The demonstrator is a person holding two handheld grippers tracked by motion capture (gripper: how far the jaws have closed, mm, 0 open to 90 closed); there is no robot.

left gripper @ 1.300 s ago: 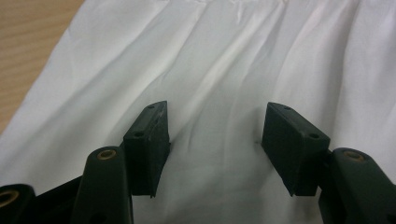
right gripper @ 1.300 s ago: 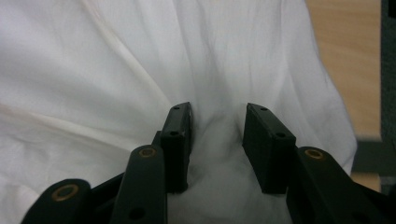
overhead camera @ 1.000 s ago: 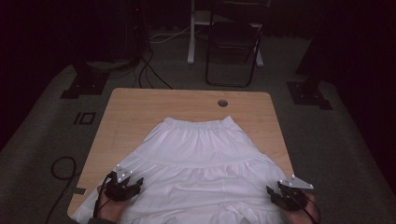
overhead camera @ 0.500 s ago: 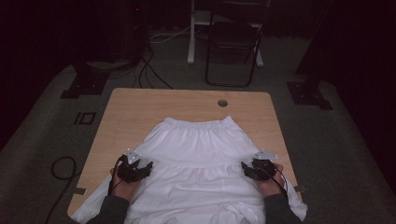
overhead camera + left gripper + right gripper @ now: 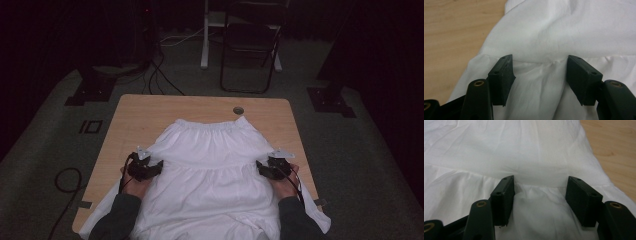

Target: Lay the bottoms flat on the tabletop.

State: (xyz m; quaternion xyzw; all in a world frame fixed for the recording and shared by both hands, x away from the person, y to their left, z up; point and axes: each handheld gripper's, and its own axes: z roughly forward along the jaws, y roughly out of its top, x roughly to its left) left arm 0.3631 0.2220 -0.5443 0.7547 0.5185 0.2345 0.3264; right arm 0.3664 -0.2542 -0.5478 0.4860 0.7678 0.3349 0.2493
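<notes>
Garment: white tiered skirt (image 5: 212,170) lies flat on table (image 5: 145,112), gathered waistband at far end, hem toward the person and hanging over the near edge at both corners.
L gripper (image 5: 146,169): at skirt's left edge, on the seam where upper tier meets the ruffle. Jaws spread wide, have just been opening; cloth lies between & under them, pads not pressing on it, nothing pinched.
R gripper (image 5: 272,167): mirror spot at right edge, same seam. Jaws also spread, just been opening; a small ridge of cloth sits between them, not clamped.
Seam close-up: left gripper view has the gathered seam (image 5: 541,61) running across betw. the two pads; right gripper view has the same (image 5: 539,185).
Why placed so: prob. both hands set symmetric on the seam so each side gets taken at equal height – keeps a fold or lift square. Seam is thicker, so likely an easier bite than single-layer cloth.
Next, my guess: press down, close on seam each side.
Risk: thin fabric, may catch top layer only.
Surface: light wood table, round cable hole (image 5: 238,110) near far edge, bare wood either side of skirt.
Room: dim; grey carpet, black folding chair (image 5: 250,50) behind table, cables (image 5: 160,75) on floor, dark stand bases at left & right.
</notes>
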